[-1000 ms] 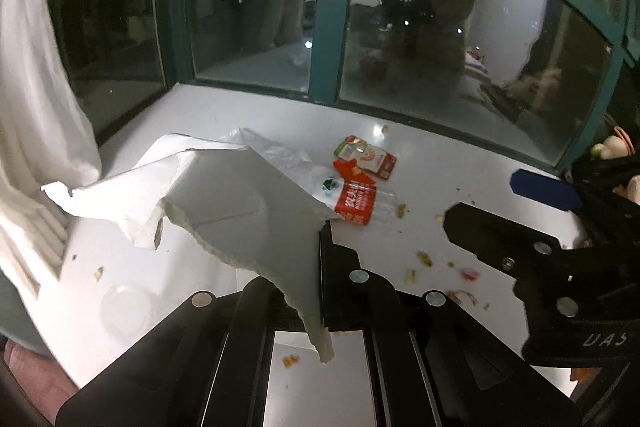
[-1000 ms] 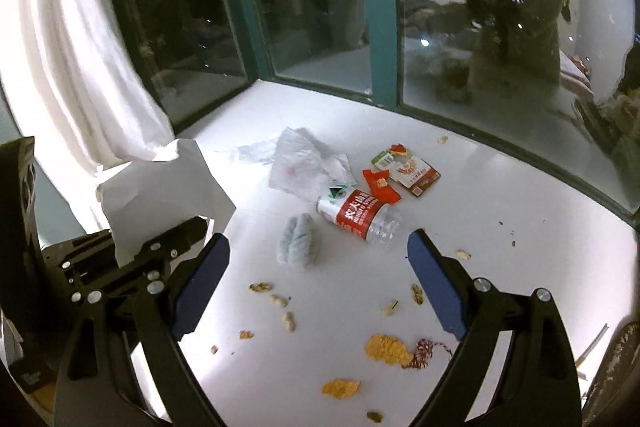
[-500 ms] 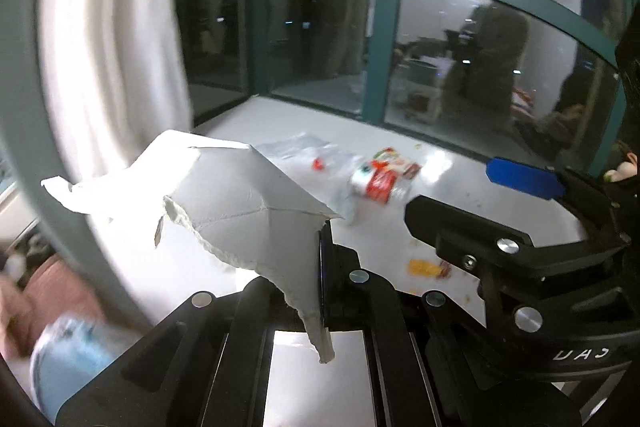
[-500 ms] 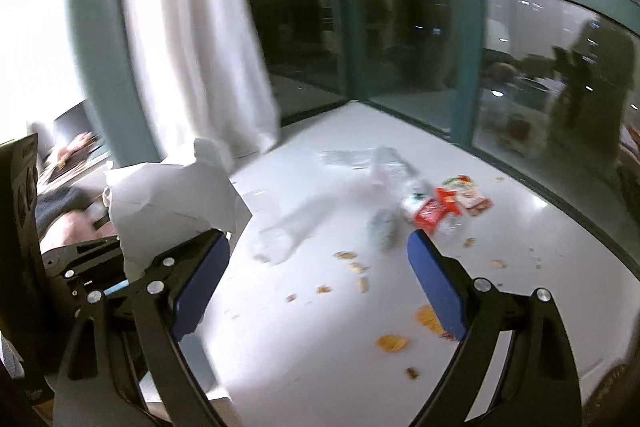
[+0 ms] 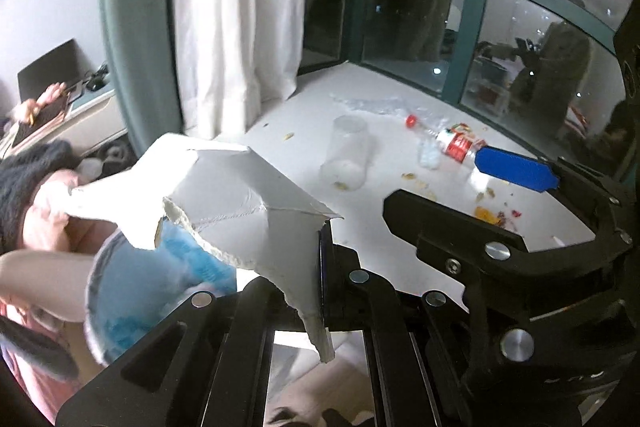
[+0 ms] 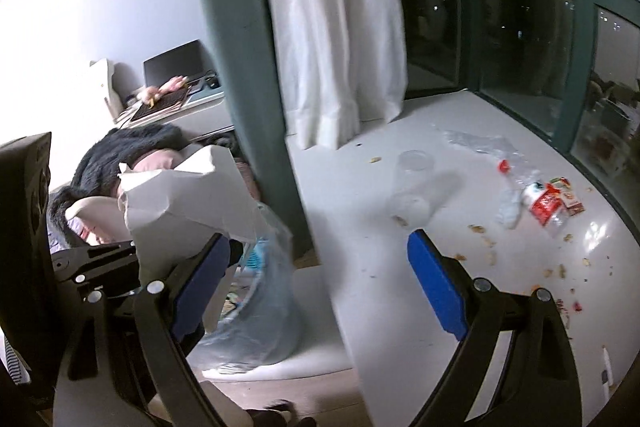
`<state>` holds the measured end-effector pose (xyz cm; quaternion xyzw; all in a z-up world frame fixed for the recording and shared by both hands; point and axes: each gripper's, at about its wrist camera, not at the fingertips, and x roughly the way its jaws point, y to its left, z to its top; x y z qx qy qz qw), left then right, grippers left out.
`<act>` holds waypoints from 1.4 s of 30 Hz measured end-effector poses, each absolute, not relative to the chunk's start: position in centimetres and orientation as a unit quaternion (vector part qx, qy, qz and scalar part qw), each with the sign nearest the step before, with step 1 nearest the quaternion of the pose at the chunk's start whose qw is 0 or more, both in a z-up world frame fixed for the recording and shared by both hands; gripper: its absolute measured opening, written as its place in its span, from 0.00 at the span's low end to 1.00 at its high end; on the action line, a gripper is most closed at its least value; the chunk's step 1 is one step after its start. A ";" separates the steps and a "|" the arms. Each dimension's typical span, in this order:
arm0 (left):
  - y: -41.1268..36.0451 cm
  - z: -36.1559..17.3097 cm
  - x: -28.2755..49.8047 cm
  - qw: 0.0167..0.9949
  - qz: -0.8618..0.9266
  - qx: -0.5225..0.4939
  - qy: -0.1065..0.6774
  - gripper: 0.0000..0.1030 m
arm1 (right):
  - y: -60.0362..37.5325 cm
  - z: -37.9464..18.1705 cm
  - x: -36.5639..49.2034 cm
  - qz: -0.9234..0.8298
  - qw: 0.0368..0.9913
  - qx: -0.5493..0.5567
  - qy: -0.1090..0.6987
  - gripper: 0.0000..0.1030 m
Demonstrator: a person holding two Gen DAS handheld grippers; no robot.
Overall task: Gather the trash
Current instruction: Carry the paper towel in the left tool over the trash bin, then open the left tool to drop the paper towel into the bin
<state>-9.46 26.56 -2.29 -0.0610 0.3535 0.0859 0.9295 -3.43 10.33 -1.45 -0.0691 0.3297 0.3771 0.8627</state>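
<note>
My left gripper is shut on a torn piece of white cardboard and holds it over a trash bin lined with a clear bag. The cardboard and the bin also show in the right wrist view, left of the ledge. My right gripper is open and empty, blue pads apart. On the white window ledge lie a clear plastic cup, a crushed bottle with a red label, snack wrappers and several crumbs.
A teal pillar and a white curtain stand at the ledge's left end. Dark windows line the far side. A desk with a laptop is at the back left.
Both grippers have swung left, away from the trash on the ledge, toward the bin beside it. The left gripper still holds the cardboard, now over the bin.
</note>
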 end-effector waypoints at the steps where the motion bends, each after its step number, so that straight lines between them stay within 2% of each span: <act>1: 27.2 -2.6 -9.8 0.928 0.085 -0.063 0.357 0.01 | 11.0 -1.6 -3.7 0.379 0.861 -0.073 0.331 0.85; 10: 35.0 -5.0 -12.9 0.917 0.072 -0.089 0.383 0.01 | 18.8 -2.9 -5.4 0.365 0.852 -0.090 0.364 0.85; 17: 38.2 -6.8 -12.9 0.908 0.036 -0.101 0.406 0.01 | 22.0 -3.6 -6.3 0.346 0.855 -0.094 0.375 0.85; 19: 38.6 -7.2 -13.0 0.905 0.031 -0.102 0.411 0.08 | 22.4 -3.7 -6.4 0.338 0.857 -0.090 0.378 0.85; 20: 38.9 -7.3 -13.0 0.904 0.030 -0.106 0.413 0.18 | 22.7 -3.7 -6.5 0.336 0.858 -0.092 0.377 0.85; 21: 39.2 -7.4 -12.9 0.903 0.031 -0.112 0.414 0.35 | 22.8 -3.7 -6.6 0.336 0.859 -0.093 0.376 0.85; 23: 39.6 -7.3 -12.9 0.904 0.039 -0.116 0.410 0.53 | 23.0 -3.7 -6.7 0.333 0.860 -0.093 0.376 0.85; 42: 40.5 -5.1 -13.7 0.914 0.082 -0.108 0.382 0.62 | 23.0 -2.5 -6.3 0.346 0.864 -0.084 0.356 0.85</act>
